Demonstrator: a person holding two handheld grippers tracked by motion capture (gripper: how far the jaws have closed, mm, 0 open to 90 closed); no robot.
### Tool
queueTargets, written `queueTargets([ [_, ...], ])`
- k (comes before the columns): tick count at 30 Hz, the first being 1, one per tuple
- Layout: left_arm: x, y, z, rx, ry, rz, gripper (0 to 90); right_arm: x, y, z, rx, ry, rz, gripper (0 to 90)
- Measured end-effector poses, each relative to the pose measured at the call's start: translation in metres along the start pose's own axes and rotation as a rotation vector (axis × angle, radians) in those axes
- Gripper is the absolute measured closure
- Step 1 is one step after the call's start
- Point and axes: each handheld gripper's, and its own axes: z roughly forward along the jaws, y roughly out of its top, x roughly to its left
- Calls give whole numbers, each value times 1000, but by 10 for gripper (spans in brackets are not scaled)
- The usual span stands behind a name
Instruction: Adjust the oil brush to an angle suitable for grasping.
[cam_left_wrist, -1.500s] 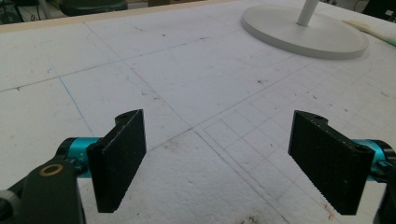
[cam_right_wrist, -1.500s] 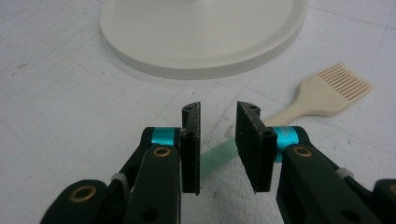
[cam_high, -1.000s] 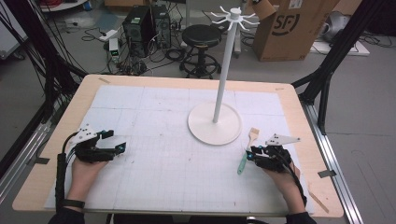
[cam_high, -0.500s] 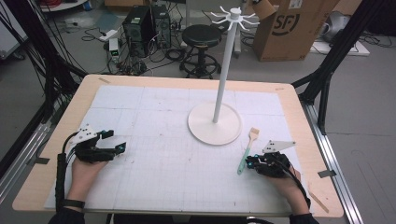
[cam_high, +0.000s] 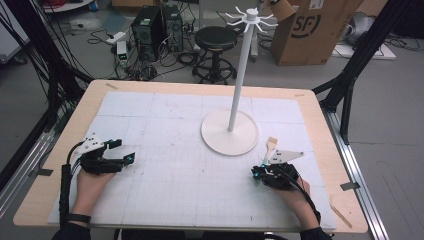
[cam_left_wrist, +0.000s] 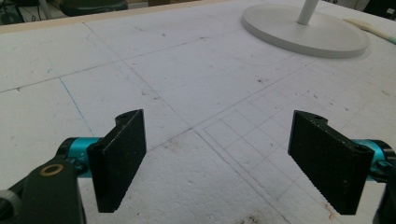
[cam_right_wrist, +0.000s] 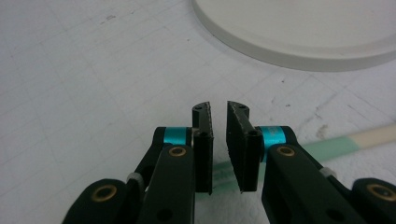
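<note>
Right gripper (cam_right_wrist: 219, 140): jaws almost together, thin gap left. Green spatula (cam_right_wrist: 336, 147) lies flat on white mat (cam_high: 165, 190), handle running under jaws, just beside white stand (cam_high: 215, 135). Cannot tell if pinched.

Left gripper (cam_left_wrist: 224, 158): jaws wide apart, nothing inside, well apart from spatula.

Risk: jaws maybe squeeze air, or lift tips spatula out, since handle is thin and flat.

Right gripper view shows gap and green handle; high view shows pale spatula head and tall stand top.

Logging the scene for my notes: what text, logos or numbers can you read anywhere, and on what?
"SF": logo on the side of the cardboard box on the floor behind the table.
Nothing else legible: the gridded mat bears ruled lines but no writing; the computer towers' markings are too small.
</note>
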Motion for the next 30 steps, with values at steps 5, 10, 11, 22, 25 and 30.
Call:
queueTargets([
  [5,0,0,0,1,1,2,199,0,-1,6,43,0,0,850],
  [10,0,0,0,0,0,2,199,-1,-2,5,62,12,4,875],
  [11,0,0,0,1,0,2,199,-1,-2,3,65,17,4,877],
  [22,1,0,0,1,1,-6,210,-9,-15,-13,82,32,9,886],
  [25,1,0,0,2,3,-11,212,-12,-19,-18,80,26,18,886],
  [30,1,0,0,5,4,-6,214,-18,-26,-27,80,14,37,887],
])
